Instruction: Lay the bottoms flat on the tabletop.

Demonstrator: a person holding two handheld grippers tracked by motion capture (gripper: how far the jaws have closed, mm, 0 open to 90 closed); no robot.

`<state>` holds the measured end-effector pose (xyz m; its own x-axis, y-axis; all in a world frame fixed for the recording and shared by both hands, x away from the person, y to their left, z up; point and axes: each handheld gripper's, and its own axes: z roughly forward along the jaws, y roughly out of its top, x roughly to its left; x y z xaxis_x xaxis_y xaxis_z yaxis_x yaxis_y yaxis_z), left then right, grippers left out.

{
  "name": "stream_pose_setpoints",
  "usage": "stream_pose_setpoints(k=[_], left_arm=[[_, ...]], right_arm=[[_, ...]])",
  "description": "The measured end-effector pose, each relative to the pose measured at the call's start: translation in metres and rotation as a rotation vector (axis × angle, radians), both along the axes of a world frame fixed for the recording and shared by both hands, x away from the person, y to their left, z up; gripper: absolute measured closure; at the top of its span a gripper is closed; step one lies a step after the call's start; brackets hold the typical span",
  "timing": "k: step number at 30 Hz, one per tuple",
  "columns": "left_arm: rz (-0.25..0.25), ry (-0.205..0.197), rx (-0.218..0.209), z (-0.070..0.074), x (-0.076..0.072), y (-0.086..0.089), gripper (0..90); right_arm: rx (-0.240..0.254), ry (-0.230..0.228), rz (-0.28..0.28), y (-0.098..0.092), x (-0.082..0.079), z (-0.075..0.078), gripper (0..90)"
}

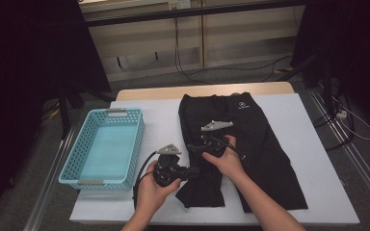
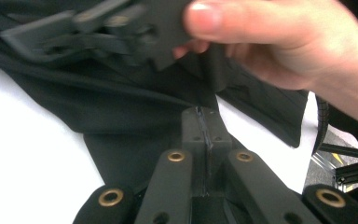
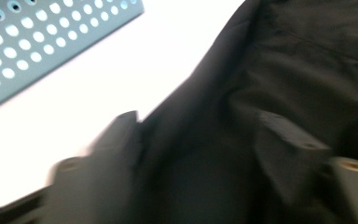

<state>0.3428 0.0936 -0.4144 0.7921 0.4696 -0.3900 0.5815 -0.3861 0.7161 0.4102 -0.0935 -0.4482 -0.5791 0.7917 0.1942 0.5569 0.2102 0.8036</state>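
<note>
Spread flat across the centre of the white table [image 1: 294,159]: black trousers [image 1: 250,139], legs toward the bottom of the frame. At left, a pale blue basket [image 1: 125,144]. On the left trouser leg, right gripper [image 1: 196,147], jaws apart astride the fabric. At lower centre, left gripper [image 1: 191,170], clenched at the leg's edge.

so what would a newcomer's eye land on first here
Most likely the black shorts spread across the middle of the white table, dark against it. Next, the two hands at the shorts' left leg: the left gripper, jaws shut, sits at the cloth's edge, and the right gripper has its jaws apart over the fabric. The turquoise basket stands at the table's left.
</note>
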Motion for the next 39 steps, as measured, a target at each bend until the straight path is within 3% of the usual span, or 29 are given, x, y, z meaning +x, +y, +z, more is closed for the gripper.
stream_pose_setpoints(k=[6, 8, 12, 16, 21, 23, 26, 28, 32, 39], left_arm=[[-0.014, -0.025, -0.003, 0.001, 0.0, -0.004, 90.0], [-0.018, -0.033, -0.014, 0.001, 0.0, -0.004, 90.0], [-0.029, -0.04, -0.03, 0.004, 0.001, -0.006, 90.0], [-0.051, -0.051, -0.039, 0.005, 0.0, -0.011, 90.0], [-0.07, -0.046, -0.034, 0.002, -0.001, -0.017, 90.0], [-0.074, -0.045, -0.029, 0.001, -0.001, -0.019, 90.0], [-0.076, -0.038, -0.022, -0.001, 0.0, -0.019, 90.0], [-0.076, -0.041, -0.023, -0.001, 0.001, -0.019, 90.0], [-0.075, -0.04, -0.023, -0.003, 0.002, -0.018, 90.0], [-0.07, -0.038, -0.021, -0.004, 0.004, -0.016, 90.0]], right_arm=[[0.034, 0.054, 0.049, 0.0, 0.009, -0.01, 85.3], [0.035, 0.051, 0.047, -0.006, 0.009, -0.009, 88.9], [0.041, 0.012, 0.023, -0.026, 0.002, 0.006, 89.4], [0.026, -0.025, -0.025, -0.058, -0.013, 0.021, 89.3], [-0.028, -0.013, -0.033, -0.093, -0.033, 0.024, 88.3], [-0.05, 0.003, -0.041, -0.099, -0.037, 0.021, 83.1], [-0.095, -0.047, -0.065, -0.096, -0.032, 0.021, 62.3], [-0.117, -0.074, -0.08, -0.09, -0.023, 0.024, 55.3], [-0.14, -0.122, -0.069, -0.072, 0.002, 0.024, 53.3], [-0.253, -0.118, -0.013, -0.039, 0.038, 0.004, 58.6]])
